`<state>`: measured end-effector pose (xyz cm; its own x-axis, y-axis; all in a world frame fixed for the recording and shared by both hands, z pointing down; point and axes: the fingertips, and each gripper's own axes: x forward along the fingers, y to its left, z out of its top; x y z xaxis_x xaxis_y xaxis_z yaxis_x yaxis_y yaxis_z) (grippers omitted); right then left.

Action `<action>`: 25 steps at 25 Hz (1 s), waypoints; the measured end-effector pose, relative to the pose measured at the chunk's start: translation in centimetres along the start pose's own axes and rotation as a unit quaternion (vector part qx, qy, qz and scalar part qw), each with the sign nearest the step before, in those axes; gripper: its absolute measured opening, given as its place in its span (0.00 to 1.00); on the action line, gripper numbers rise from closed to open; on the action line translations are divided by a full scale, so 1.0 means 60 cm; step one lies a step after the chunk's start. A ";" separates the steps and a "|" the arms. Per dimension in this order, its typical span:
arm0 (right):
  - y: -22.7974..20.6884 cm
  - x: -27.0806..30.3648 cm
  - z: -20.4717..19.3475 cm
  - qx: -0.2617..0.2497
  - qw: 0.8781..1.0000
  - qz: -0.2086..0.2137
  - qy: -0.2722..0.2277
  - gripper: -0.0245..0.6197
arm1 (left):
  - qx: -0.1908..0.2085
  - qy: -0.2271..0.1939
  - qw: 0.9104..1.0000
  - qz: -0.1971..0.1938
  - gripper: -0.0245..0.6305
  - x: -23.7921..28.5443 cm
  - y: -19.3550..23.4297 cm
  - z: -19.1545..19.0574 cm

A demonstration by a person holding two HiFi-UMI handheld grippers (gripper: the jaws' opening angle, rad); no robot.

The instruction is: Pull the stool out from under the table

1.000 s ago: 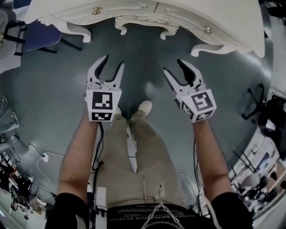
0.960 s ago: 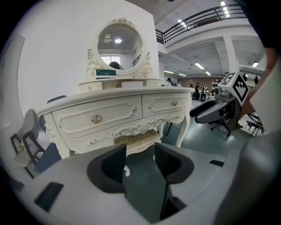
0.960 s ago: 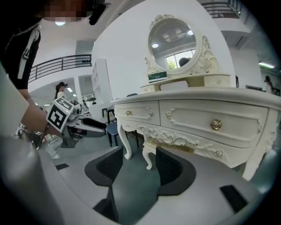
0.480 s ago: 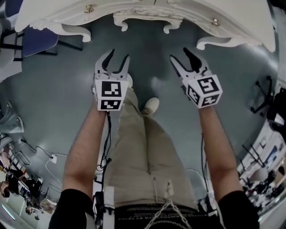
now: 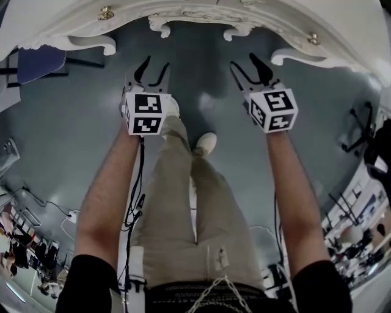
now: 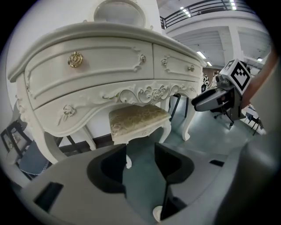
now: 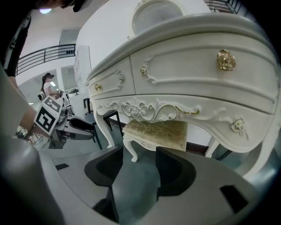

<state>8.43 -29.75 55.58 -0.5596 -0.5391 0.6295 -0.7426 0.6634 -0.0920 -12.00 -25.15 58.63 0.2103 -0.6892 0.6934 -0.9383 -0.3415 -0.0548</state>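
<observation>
A white carved stool (image 6: pixel 138 121) with a gold-patterned cushion stands under the ornate white table (image 6: pixel 109 66), between the table's legs. The right gripper view shows the same stool (image 7: pixel 156 134) beneath the table's carved apron (image 7: pixel 175 70). In the head view the stool is hidden by the table top (image 5: pixel 201 15). My left gripper (image 5: pixel 149 72) and right gripper (image 5: pixel 249 68) are both open and empty, held side by side just short of the table's front edge, some way from the stool.
The grey floor (image 5: pixel 67 122) spreads to both sides. A dark blue chair (image 5: pixel 36 61) stands at the table's left, black office chairs (image 5: pixel 363 131) at the right. The person's legs and white shoe (image 5: pixel 206 144) are below the grippers. A person (image 7: pixel 48 85) stands far off.
Both grippers have moved forward toward the table, and the table's front edge now fills more of the top of the head view. The jaws have stayed open the same.
</observation>
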 end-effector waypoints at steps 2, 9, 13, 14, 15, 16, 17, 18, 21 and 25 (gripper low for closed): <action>-0.011 0.023 -0.004 0.001 1.000 -0.004 0.003 0.36 | 0.000 0.000 1.000 0.002 0.32 0.021 0.010 0.000; -0.042 0.088 -0.032 -0.010 1.000 -0.018 0.023 0.36 | 0.019 0.006 1.000 0.016 0.32 0.089 0.037 0.001; -0.059 0.121 -0.041 -0.024 0.999 -0.026 0.033 0.36 | 0.052 0.010 0.998 0.028 0.32 0.124 0.059 -0.002; -0.066 0.130 -0.043 -0.027 0.999 -0.029 0.035 0.36 | 0.060 0.012 0.998 0.033 0.32 0.134 0.065 -0.005; -0.075 0.138 -0.045 -0.029 0.998 -0.033 0.038 0.36 | 0.068 0.017 0.997 0.036 0.32 0.146 0.068 -0.010; -0.085 0.146 -0.048 -0.030 0.998 -0.039 0.041 0.36 | 0.077 0.022 0.996 0.039 0.32 0.158 0.071 -0.016; -0.097 0.152 -0.051 -0.031 0.997 -0.046 0.044 0.36 | 0.085 0.027 0.995 0.043 0.32 0.169 0.075 -0.021; -0.109 0.157 -0.055 -0.030 0.997 -0.055 0.047 0.37 | 0.092 0.031 0.994 0.047 0.32 0.180 0.080 -0.024; -0.144 0.174 -0.069 -0.030 0.995 -0.082 0.055 0.39 | 0.117 0.043 0.990 0.061 0.33 0.207 0.103 -0.033; -0.182 0.192 -0.095 -0.037 0.991 -0.111 0.067 0.43 | 0.161 0.065 0.983 0.066 0.35 0.240 0.121 -0.053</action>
<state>12.22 -40.24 68.24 -0.3276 -0.6051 0.7256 -0.8104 0.5748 0.1135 -16.68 -35.54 70.51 0.0358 -0.6601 0.7503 -0.8148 -0.4540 -0.3606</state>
